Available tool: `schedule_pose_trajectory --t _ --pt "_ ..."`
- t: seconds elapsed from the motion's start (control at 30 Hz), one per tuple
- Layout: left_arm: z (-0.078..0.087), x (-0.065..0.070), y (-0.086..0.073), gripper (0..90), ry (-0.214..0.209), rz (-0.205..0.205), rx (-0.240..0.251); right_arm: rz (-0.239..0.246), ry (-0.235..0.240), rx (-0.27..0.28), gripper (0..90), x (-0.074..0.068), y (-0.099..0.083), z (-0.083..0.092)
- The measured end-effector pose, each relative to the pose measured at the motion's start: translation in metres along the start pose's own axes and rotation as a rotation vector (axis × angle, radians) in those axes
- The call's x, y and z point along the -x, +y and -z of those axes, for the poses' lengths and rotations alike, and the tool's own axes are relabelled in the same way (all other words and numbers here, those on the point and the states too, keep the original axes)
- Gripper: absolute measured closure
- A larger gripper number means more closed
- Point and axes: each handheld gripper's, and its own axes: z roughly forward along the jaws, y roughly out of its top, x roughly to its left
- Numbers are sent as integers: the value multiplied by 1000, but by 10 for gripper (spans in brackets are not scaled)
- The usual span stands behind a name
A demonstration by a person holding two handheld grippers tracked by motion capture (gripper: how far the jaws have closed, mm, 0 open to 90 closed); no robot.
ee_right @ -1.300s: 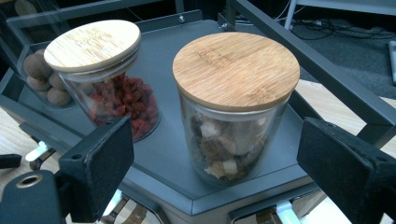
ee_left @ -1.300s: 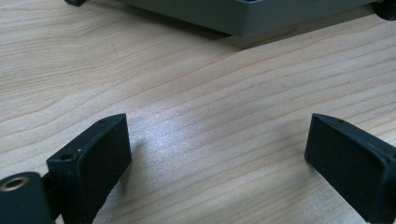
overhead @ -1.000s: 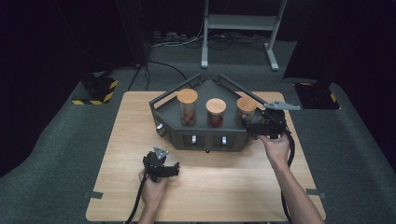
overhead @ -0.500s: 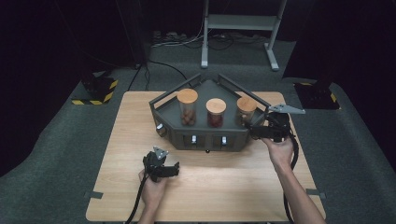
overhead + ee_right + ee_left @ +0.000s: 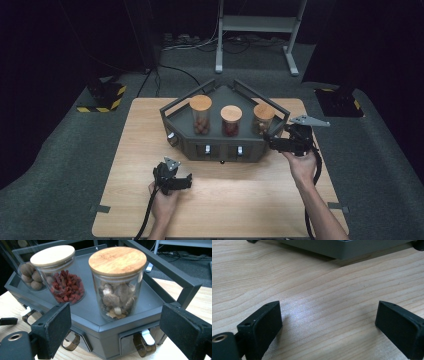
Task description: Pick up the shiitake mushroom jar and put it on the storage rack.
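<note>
Right gripper (image 5: 272,142) has edged back, its leftmost jar (image 5: 28,275) cut off.

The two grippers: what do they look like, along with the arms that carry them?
Both are black, boxy hand-held units. The left gripper and the right gripper each carry a grey three-cornered plate on top and trail a black cable back along the forearm. Up close, the fingers are flat rectangular black blocks with matte, slightly grainy pads, and a brass-ringed hole sits beside one. The forearms are bare, no sleeves showing.

Three jars (image 5: 231,120) in tray (image 5: 220,149)
</note>
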Motion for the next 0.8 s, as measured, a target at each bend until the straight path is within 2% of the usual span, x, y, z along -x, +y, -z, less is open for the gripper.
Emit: schedule_pose_trajectory --t 0.43,0.8 --pt "0 0 0 67 0 -1 -1 -23 5 10 96 6 -9 6" --pt "0 0 0 67 -1 2 3 -34 4 8 87 13 -24 10"
